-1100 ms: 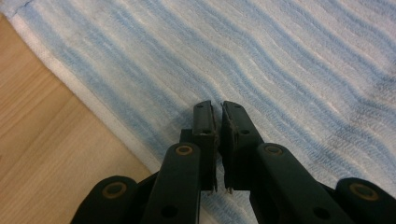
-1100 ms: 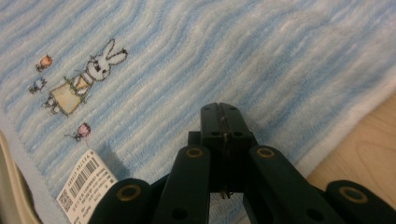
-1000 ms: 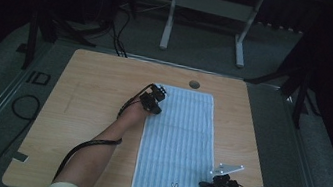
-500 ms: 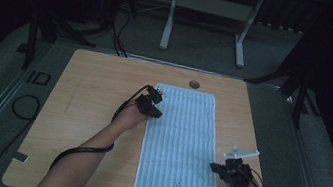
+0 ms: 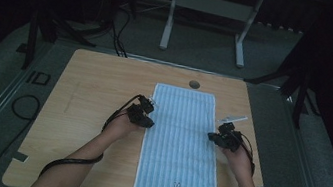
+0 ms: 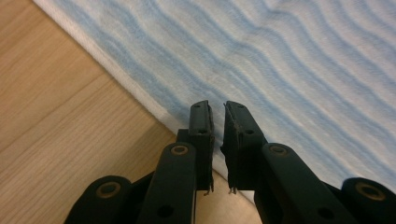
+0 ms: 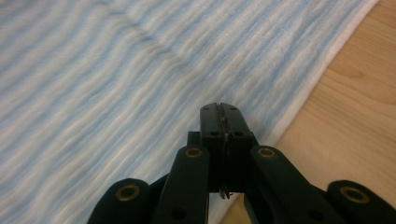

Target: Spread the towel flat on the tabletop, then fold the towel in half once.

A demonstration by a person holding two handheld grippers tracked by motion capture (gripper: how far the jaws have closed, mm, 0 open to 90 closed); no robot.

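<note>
Lying flat along the middle of the tabletop (image 5: 89, 86): a blue-striped towel (image 5: 179, 146), long side running away from the person, small printed figure and label near the close end. Left gripper (image 5: 144, 116) at the towel's left edge, about midway along, jaws slightly apart with a thin gap, tips over the white hem, nothing between them. Right gripper (image 5: 214, 136) at the right edge, opposite, jaws pressed together over the striped cloth just inside the hem, gripping nothing visible. Dark round hole (image 5: 194, 84) in the wood beyond the far end.
</note>
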